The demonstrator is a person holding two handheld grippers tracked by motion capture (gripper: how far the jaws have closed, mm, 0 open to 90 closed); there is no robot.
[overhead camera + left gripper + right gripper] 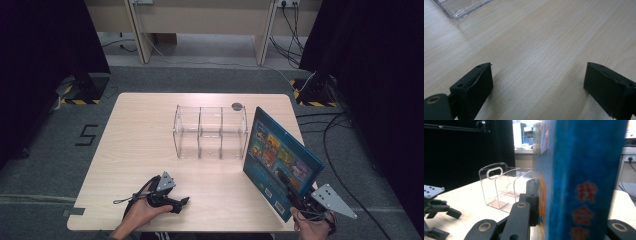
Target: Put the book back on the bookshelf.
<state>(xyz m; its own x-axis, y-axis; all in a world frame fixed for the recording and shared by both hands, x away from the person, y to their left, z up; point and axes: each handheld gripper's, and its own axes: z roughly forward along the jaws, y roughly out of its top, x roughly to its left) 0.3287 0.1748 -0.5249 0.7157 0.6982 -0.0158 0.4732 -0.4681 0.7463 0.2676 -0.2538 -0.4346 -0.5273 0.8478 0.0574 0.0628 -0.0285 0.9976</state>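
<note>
A blue picture book (282, 160) stands tilted on its lower edge at the table's right front, its cover facing left. My right gripper (294, 194) is shut on the book's near lower corner. In the right gripper view the book (584, 170) stands between the jaws of the right gripper (564, 202), spine toward the camera. A clear three-compartment organizer (210, 132) stands mid-table, just left of the book. My left gripper (182, 204) rests open near the front edge with nothing between its fingers, and the left gripper (537, 72) has bare wood under it.
A small dark round disc (236, 106) lies behind the organizer. The wooden table (140, 125) has bare room at its left. Black curtains flank both sides, and cables (325, 130) trail on the floor to the right.
</note>
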